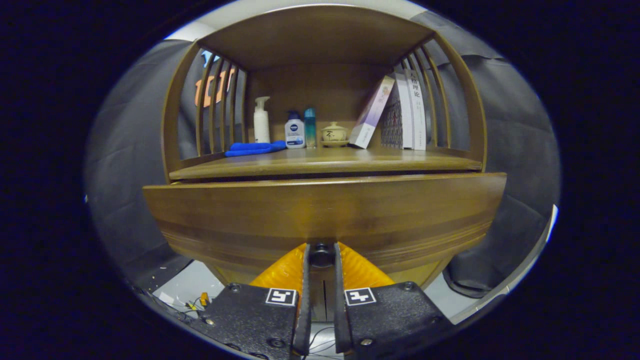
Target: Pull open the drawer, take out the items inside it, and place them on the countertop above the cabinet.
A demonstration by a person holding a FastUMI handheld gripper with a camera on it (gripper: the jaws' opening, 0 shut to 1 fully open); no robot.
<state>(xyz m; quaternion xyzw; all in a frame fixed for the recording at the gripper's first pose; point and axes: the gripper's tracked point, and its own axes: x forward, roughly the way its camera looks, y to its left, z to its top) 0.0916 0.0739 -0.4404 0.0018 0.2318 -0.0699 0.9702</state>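
A wooden cabinet stands right in front of me. Its drawer front (325, 210) is a wide brown panel with a small dark round knob (321, 255) low at its middle. My gripper (321, 256) is shut on that knob, one finger pressing each side. The drawer front stands slightly forward of the countertop (320, 162) above it, with a thin dark gap between them. The drawer's inside is hidden.
On the countertop, under a slatted wooden shelf frame, lie a blue cloth (255, 148), a white pump bottle (261, 121), a small white bottle (295, 131), a teal bottle (310, 127), a lidded tea cup (334, 134) and several leaning books (400, 112). Cables lie on the pale floor (190, 295).
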